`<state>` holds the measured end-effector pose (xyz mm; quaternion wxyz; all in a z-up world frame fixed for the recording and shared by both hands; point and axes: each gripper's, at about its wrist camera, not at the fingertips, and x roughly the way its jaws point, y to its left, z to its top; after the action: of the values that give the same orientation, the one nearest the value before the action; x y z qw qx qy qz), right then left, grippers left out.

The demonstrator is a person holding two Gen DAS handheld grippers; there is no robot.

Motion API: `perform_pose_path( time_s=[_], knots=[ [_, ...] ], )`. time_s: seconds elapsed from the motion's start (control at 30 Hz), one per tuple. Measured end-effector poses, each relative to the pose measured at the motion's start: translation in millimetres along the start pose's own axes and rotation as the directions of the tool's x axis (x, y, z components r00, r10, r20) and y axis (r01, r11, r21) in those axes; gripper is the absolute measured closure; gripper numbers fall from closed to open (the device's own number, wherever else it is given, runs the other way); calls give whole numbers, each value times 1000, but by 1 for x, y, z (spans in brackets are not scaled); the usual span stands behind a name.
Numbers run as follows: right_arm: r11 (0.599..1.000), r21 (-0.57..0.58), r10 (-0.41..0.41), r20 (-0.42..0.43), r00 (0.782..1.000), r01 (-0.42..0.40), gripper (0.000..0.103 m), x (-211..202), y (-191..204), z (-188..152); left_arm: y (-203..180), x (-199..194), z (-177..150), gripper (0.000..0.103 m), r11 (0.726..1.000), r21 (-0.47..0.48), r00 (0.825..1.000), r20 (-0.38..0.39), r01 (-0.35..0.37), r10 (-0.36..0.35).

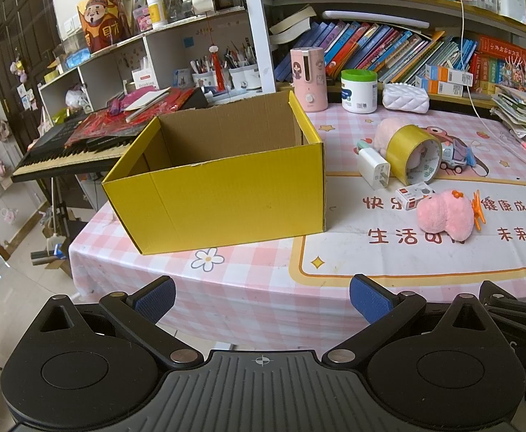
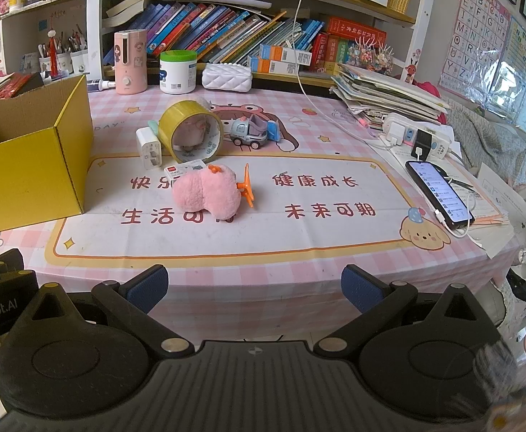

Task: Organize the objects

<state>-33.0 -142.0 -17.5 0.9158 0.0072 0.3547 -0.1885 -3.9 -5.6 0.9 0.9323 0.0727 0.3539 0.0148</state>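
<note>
Yellow box (image 1: 223, 201) interior shows only from the left wrist; both hand-held grippers (image 1: 262, 300) (image 2: 254, 288) are spread.

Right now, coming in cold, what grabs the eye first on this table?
The big open yellow cardboard box at the table's left, apparently empty. Right of it lies a clutter: a fluffy pink plush toy nearest, with a yellow tape roll tilted on its side behind it.

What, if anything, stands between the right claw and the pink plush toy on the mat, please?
Nothing visible does. Only bare tablecloth lies between the open right claw and the pink plush toy. The orange clip lies beside the toy, on its right.
</note>
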Motion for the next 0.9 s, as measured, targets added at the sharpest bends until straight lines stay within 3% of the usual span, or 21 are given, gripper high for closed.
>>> perform_pose_path(
  time_s=[0.9],
  knots=[
    [1000, 1, 1, -2, 1000, -1, 0, 1, 2, 1, -1, 0, -1, 0, 1000, -1, 1000, 1, -1, 1]
  ],
)
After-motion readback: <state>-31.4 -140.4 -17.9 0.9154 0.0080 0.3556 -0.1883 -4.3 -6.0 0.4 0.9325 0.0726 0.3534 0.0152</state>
